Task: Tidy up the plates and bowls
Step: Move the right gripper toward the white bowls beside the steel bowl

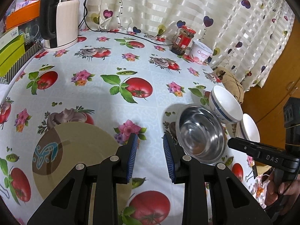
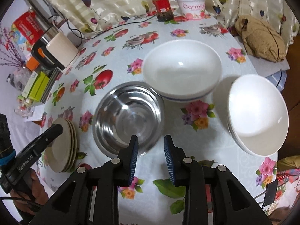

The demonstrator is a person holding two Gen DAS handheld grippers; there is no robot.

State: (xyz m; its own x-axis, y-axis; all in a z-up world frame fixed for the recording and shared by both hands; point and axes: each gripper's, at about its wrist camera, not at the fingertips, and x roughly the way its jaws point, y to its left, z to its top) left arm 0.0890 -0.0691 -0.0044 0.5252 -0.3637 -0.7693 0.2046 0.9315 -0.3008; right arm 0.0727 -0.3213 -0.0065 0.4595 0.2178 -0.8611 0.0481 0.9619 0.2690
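The right gripper (image 2: 151, 155), jaws parted and empty, hovers at the steel bowl's (image 2: 129, 116) near rim (left gripper (image 1: 151, 155) likewise empty, farther off).

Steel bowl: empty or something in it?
Empty. The steel bowl sits upright on the table, and the right wrist view looks straight into it: only bare shiny metal and reflections inside.

1. The left gripper (image 1: 150, 157) has black linked arms, silver round rivets and blue ribbed pads.
2. The right gripper (image 2: 151, 157) looks the same.
3. White lettering marks each gripper's black side; a blue band wraps one handle.
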